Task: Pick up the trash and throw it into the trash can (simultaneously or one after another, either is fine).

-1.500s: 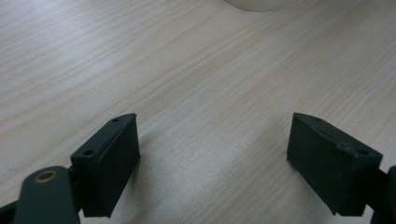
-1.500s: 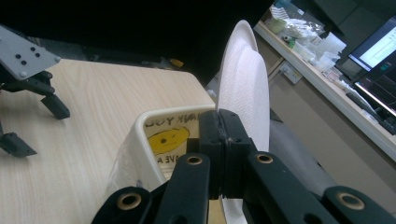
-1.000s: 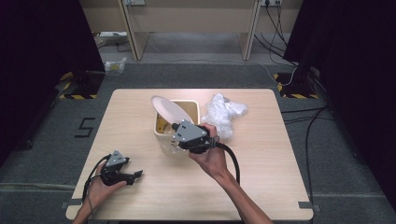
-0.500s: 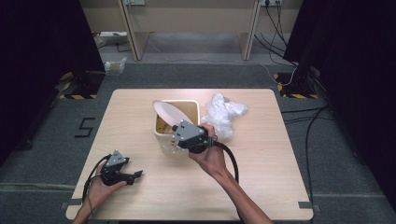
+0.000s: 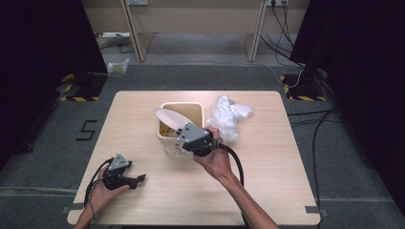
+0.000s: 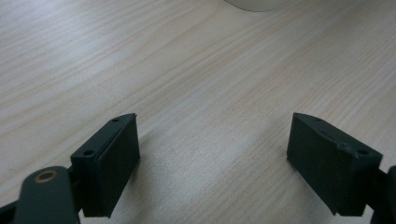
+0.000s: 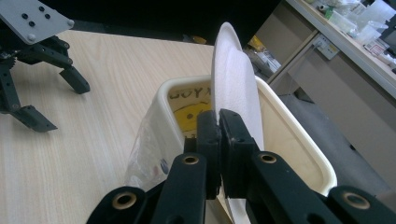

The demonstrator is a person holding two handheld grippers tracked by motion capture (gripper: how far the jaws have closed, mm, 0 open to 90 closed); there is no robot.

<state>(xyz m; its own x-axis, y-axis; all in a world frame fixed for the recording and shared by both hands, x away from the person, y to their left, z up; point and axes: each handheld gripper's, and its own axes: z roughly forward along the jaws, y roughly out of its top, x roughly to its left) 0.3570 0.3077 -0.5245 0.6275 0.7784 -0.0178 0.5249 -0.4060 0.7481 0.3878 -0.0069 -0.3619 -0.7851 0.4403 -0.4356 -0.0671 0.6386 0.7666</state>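
Note:
A white foam plate (image 5: 168, 119) stands on edge over the open top of a cream bin (image 5: 192, 106) at mid-table. My right gripper (image 5: 177, 141) is shut on the plate's lower rim. In the right gripper view the plate (image 7: 233, 79) rises from between the jaws (image 7: 218, 120), which have just been opening a little with the rim still between them. The bin (image 7: 299, 135) holds something yellow (image 7: 191, 114). My left gripper (image 5: 140, 179) lies on the table at the front left, open, with bare wood between its jaws (image 6: 215, 154).
A crumpled white plastic bag (image 5: 230, 117) lies just right of the bin. Clear film (image 7: 149, 140) hangs on the bin's near side. The wooden table (image 5: 267, 181) has free room at its front and right. Cables run over the floor at the right.

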